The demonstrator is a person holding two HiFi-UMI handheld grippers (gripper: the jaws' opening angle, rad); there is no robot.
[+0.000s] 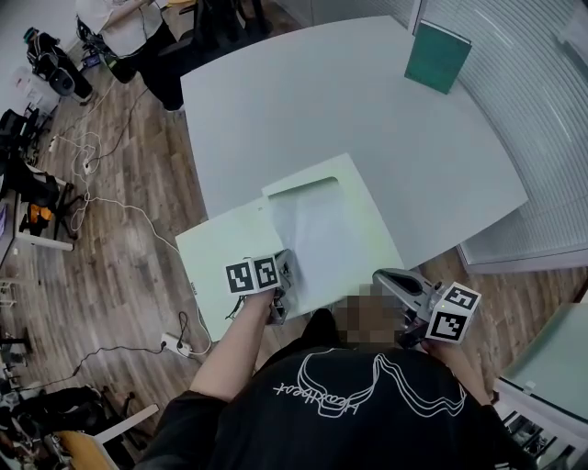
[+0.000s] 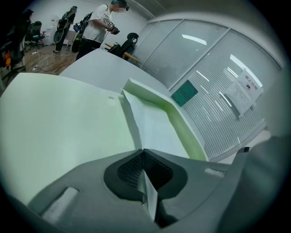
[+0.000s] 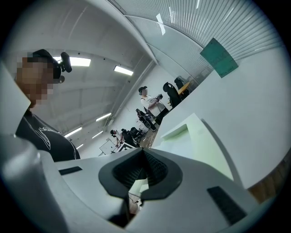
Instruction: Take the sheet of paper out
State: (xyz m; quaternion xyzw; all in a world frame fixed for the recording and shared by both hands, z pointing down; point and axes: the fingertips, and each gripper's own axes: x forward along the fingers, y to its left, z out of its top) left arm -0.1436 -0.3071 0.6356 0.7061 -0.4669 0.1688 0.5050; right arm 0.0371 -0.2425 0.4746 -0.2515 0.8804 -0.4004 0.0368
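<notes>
A pale green folder [image 1: 220,252] lies open on the near corner of the white table [image 1: 322,101], partly over its edge. A white sheet of paper [image 1: 312,229] lies in its right-hand pocket. My left gripper [image 1: 278,307] is at the folder's near edge, shut on the sheet's lower left corner. In the left gripper view a thin strip of the sheet [image 2: 152,127] runs down between the closed jaws of the left gripper [image 2: 144,182]. My right gripper [image 1: 381,275] hovers off the folder's near right corner, jaws together with nothing between them; in its own view the right gripper [image 3: 143,175] faces the folder [image 3: 204,141].
A dark green book [image 1: 438,57] lies at the table's far right, near a glass wall with blinds. Cables [image 1: 92,174] and a power strip [image 1: 179,347] lie on the wooden floor at the left. Another person [image 1: 129,27] stands beyond the table's far left corner.
</notes>
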